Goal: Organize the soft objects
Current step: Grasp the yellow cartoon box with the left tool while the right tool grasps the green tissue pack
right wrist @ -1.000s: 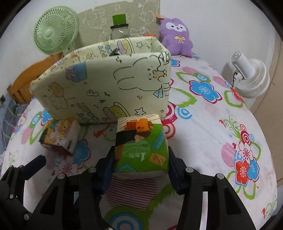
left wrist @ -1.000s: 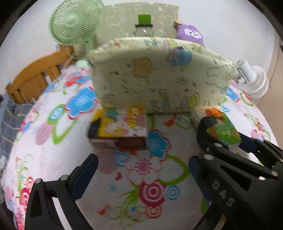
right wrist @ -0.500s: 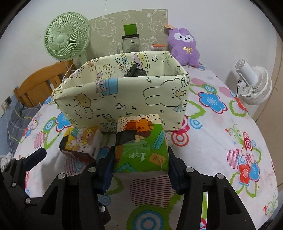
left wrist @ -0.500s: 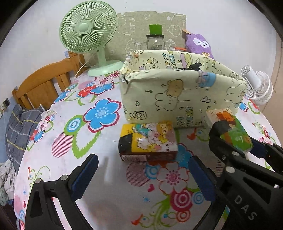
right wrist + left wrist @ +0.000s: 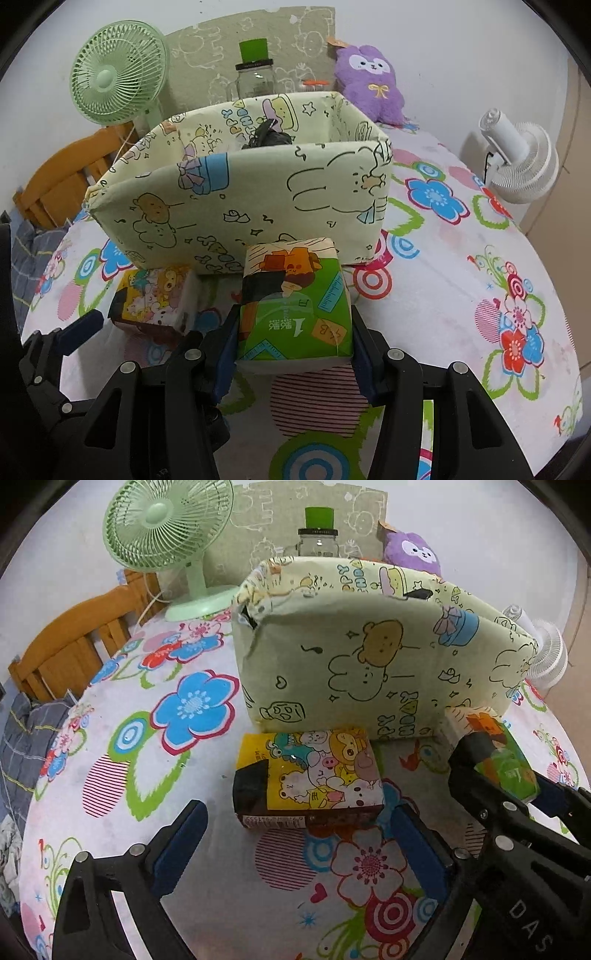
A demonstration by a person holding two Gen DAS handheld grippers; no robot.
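The round surface covered in a white flower-print cloth (image 5: 122, 746) filled the lower part of both views. On it, across the upper middle of both frames, stood the pale-green fabric storage bin printed with cartoon bears and rabbits (image 5: 243, 199), open at the top, with something dark inside that we could not identify.

At lower centre of the right wrist view we held the green soft tissue pack with an orange cartoon figure (image 5: 295, 299) in the right gripper (image 5: 291, 350), both pads pressed against its sides. Its long axis ran away from us toward the bin, whose near wall lay just beyond the pack's far end and rose above it. We judged that the coming move turned on this: the pack needed to go up over that wall and forward before release.

In the left wrist view, the yellow soft tissue pack printed with cartoon animals (image 5: 310, 775) lay flat on the surface at centre frame, just in front of the bin wall, its long axis running left to right across the frame. The left gripper (image 5: 295, 849) was spread wide and held nothing; the pack sat just ahead of its fingertips, roughly centred between them. The left gripper was clearly the nearer one to this pack, and we judged a short push forward would bracket it.
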